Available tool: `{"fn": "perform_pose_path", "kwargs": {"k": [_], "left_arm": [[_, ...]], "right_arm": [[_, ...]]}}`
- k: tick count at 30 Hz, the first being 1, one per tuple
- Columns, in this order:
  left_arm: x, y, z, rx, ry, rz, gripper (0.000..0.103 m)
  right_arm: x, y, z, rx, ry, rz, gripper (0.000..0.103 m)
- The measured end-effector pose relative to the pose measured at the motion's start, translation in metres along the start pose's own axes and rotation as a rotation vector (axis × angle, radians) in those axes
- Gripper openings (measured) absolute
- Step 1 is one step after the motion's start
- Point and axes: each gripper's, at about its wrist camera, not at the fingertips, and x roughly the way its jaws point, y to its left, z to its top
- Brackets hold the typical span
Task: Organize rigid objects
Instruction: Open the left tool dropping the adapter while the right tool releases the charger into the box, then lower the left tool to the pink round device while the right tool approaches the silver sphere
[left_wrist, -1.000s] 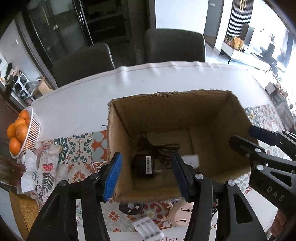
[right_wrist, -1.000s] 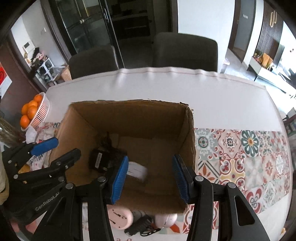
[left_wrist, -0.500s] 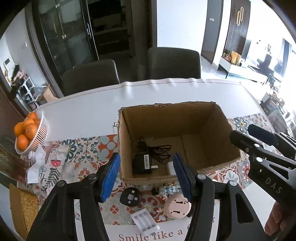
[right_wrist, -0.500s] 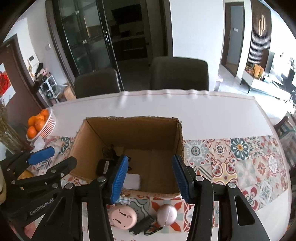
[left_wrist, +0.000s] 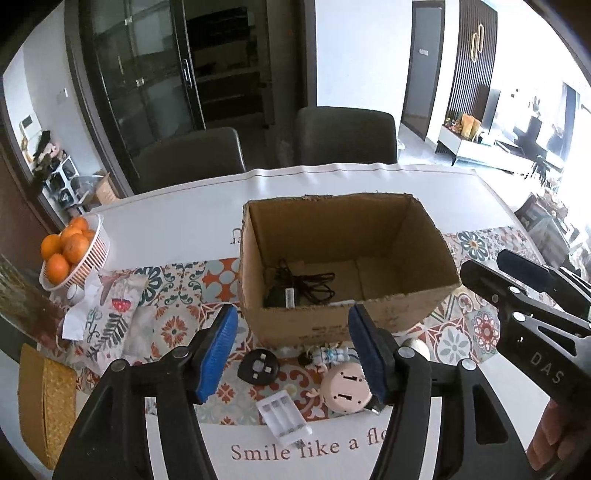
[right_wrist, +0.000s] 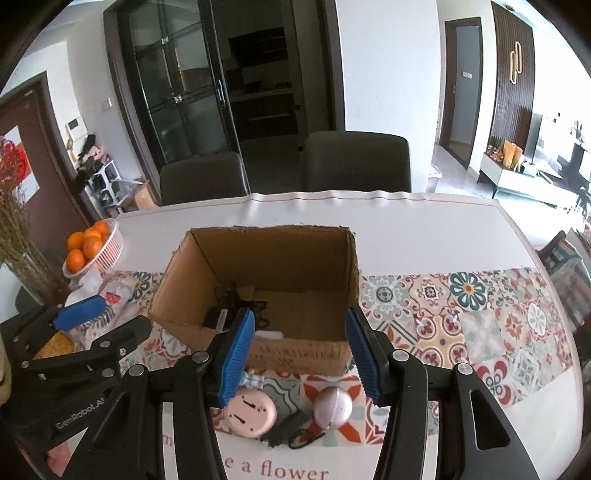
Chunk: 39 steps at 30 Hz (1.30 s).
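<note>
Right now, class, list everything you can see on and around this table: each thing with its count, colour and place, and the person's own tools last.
Cardboard box: one, brown, open, mid-table.
Charger with cord: one, black, inside the box, left side.
Round clock: one, pink, in front of the box.
Ball: one, silvery pink, right of the clock.
Battery case: one, white, near table edge.
Round adapter: one, black, left of the clock.
Small figure: one, blue-white, against the box front.
Basket of oranges: one, white, far left.
Chairs: two, dark, behind the table.
Left tool: one, black with blue pads, open, empty.
Right tool: same, open, empty.
</note>
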Motion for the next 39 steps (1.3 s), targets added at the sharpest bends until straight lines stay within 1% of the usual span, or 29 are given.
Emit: {"fn": "perform_pose_path", "kwargs": {"k": [9, 17, 24, 27, 39], "left_arm": [[0.002, -0.013, -0.025, -0.018, 0.019, -0.016, 0.062], [0.015, -0.023, -0.038, -0.039, 0.075, -0.047, 0.062], [0.031, -0.032, -0.043, -0.042, 0.139, -0.064, 0.062], [0.039, -0.035, -0.045, -0.039, 0.163, -0.065, 0.061], [0.084, -0.041, -0.058, -0.061, 0.308, -0.108, 0.061]], "right_arm": [[-0.001, -0.014, -0.026, 0.017, 0.021, 0.005, 0.053], [0.008, -0.027, -0.043, 0.038, 0.057, 0.022, 0.053], [0.022, -0.037, -0.052, 0.068, 0.096, 0.037, 0.053], [0.031, -0.041, -0.056, 0.087, 0.124, 0.049, 0.053], [0.073, -0.056, -0.073, 0.147, 0.247, 0.096, 0.055]]}}
